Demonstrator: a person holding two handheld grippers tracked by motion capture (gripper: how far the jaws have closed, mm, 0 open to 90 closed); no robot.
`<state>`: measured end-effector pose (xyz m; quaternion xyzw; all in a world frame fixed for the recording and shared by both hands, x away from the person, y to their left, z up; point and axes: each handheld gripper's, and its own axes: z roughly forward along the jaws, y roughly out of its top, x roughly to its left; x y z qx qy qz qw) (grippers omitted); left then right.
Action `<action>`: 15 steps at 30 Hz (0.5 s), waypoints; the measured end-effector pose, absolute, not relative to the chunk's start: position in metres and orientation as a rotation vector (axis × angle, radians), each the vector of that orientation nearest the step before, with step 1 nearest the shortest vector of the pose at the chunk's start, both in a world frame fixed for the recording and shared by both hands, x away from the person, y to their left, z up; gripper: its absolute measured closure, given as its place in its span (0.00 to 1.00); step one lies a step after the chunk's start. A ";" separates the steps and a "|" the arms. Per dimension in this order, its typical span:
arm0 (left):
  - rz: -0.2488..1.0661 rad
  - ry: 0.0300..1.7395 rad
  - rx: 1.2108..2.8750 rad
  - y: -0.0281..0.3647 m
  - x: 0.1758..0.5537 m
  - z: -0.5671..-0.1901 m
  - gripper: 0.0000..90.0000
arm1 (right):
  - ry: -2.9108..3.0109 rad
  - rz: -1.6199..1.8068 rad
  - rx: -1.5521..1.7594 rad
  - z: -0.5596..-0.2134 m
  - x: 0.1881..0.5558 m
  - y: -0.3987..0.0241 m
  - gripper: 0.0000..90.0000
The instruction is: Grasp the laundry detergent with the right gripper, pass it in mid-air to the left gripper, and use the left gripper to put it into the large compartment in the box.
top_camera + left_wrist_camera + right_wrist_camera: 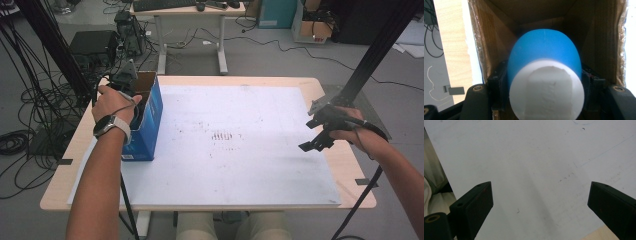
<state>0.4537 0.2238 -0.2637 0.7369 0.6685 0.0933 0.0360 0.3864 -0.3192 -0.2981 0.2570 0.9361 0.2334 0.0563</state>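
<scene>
The left claw (545, 82) is clamped on a blue, rounded foam piece with a flat white end (545, 75), one black jaw pressing each side of it. Claw and foam piece sit inside the open-topped cardboard box with blue printed outer walls (150, 125), whose brown inner walls (491, 37) rise around them in the left gripper view. In the high view the left hand (112, 102), a watch on its wrist, hangs over the box's opening. The box stands at the left edge of the white sheet (235, 145) that covers the pale wooden desk (75, 145). The right claw (540, 202) is well apart from the box, on the sheet's far right side, with its jaws spread wide and only bare sheet between them.
</scene>
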 end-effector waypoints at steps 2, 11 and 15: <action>0.286 2.052 2.265 0.224 0.454 -0.264 0.42 | 2.840 0.708 0.782 -0.298 0.386 -0.319 0.07; 0.287 2.052 2.262 0.224 0.454 -0.264 0.42 | 2.839 0.707 0.786 -0.299 0.386 -0.319 0.07; 0.289 2.049 2.263 0.224 0.454 -0.264 0.42 | 2.840 0.708 0.785 -0.299 0.386 -0.319 0.07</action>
